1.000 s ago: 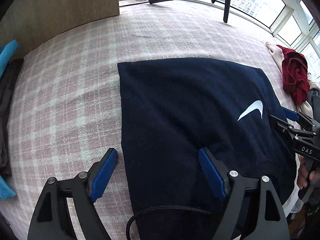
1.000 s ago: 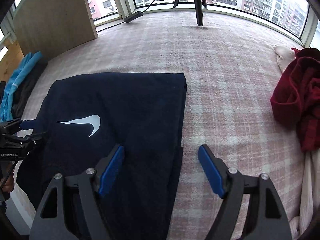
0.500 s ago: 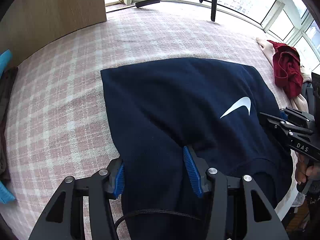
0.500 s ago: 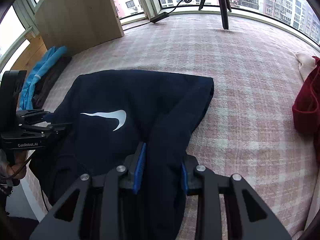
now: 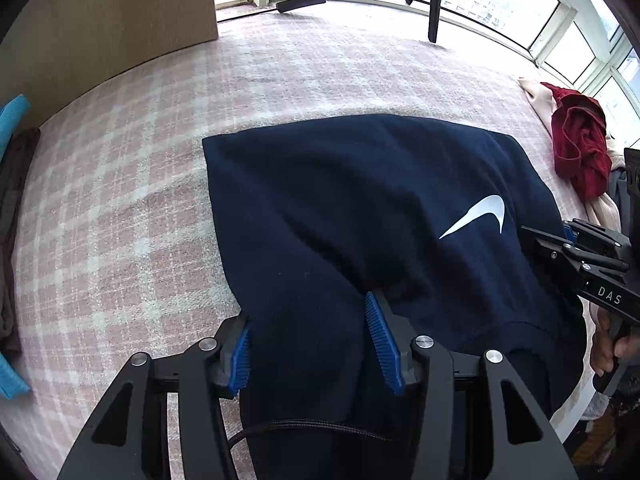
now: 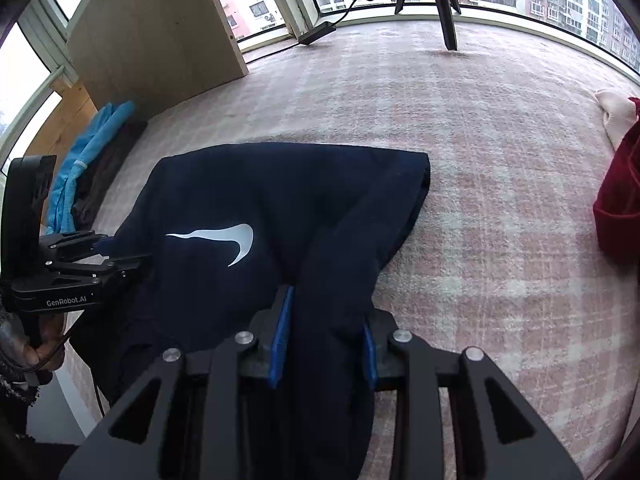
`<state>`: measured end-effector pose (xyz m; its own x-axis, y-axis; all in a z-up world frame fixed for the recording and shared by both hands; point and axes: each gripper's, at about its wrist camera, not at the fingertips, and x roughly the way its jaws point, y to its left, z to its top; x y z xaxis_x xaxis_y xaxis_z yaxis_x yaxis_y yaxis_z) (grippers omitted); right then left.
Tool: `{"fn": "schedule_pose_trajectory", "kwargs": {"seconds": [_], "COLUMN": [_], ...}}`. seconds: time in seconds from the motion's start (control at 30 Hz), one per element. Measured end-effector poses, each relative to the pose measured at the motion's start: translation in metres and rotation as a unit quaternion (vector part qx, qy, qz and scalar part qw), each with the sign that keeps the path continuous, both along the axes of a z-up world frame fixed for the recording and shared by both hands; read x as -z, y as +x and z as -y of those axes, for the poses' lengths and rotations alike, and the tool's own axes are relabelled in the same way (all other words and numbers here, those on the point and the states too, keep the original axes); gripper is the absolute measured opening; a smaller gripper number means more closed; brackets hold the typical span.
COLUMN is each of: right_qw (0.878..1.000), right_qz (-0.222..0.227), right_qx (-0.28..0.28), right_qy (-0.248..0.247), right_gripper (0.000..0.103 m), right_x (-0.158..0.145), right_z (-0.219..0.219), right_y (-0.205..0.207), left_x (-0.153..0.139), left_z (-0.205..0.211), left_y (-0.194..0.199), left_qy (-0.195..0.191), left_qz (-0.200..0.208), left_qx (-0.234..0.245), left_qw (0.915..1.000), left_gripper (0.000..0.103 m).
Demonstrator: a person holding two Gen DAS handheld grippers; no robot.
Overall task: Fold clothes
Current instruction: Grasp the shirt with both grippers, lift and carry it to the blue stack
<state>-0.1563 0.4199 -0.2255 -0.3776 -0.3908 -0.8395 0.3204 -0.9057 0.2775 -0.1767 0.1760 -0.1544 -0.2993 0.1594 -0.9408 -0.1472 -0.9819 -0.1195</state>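
Navy garment (image 5: 360, 200) near hem cut off below, red clothing (image 6: 620, 208) cropped right

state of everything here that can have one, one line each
navy sweatshirt: spread on the plaid bed cover, near edge bunched and gripped at both near corners, logo facing up
left tool: shut on the sweatshirt's left near corner
right tool: shut on the sweatshirt's right near corner
red garment: crumpled, unfolded, apart from the sweatshirt
blue garment: bunched beside the wooden board
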Motion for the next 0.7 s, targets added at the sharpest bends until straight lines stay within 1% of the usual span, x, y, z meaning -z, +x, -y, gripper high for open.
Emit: {"fn": "schedule_pose_trajectory", "kwargs": {"seconds": [0.07, 0.13, 0.2, 0.3, 0.4, 0.5, 0.6, 0.7], "right_qw": [1.0, 1.0, 1.0, 0.999, 0.998, 0.996, 0.994, 0.992], "right_qz": [-0.005, -0.007, -0.009, -0.027, -0.045, -0.063, -0.081, -0.099], "right_qx": [0.0, -0.003, -0.005, -0.01, -0.014, -0.019, -0.024, -0.032], "right_qy": [0.004, 0.002, -0.005, -0.021, -0.036, -0.052, -0.067, -0.076], "right_gripper": [0.03, 0.023, 0.02, 0.018, 0.018, 0.017, 0.017, 0.017], "right_x": [0.0, -0.001, -0.001, -0.019, -0.037, -0.055, -0.073, -0.096], "right_z": [0.001, 0.002, 0.004, 0.007, 0.011, 0.015, 0.018, 0.021], "right_y": [0.002, 0.002, 0.003, 0.012, 0.021, 0.03, 0.039, 0.048], "left_x": [0.0, -0.002, -0.005, -0.012, -0.024, -0.039, -0.057, -0.081], "left_z": [0.0, -0.005, -0.011, -0.021, -0.012, 0.001, 0.015, 0.03], "left_y": [0.001, 0.006, 0.012, 0.022, 0.029, 0.04, 0.054, 0.069], "left_qy": [-0.004, -0.014, -0.026, -0.041, 0.013, 0.041, 0.06, 0.063], "left_qz": [-0.002, -0.016, -0.031, -0.052, -0.058, -0.069, -0.081, -0.101], "left_qx": [0.003, 0.013, 0.025, 0.038, 0.022, 0.005, -0.009, -0.02], "left_qw": [1.0, 0.9997, 0.9989, 0.9971, 0.998, 0.9967, 0.9948, 0.9926], "left_gripper": [0.049, 0.044, 0.034, 0.023, 0.019, 0.018, 0.018, 0.018]}}
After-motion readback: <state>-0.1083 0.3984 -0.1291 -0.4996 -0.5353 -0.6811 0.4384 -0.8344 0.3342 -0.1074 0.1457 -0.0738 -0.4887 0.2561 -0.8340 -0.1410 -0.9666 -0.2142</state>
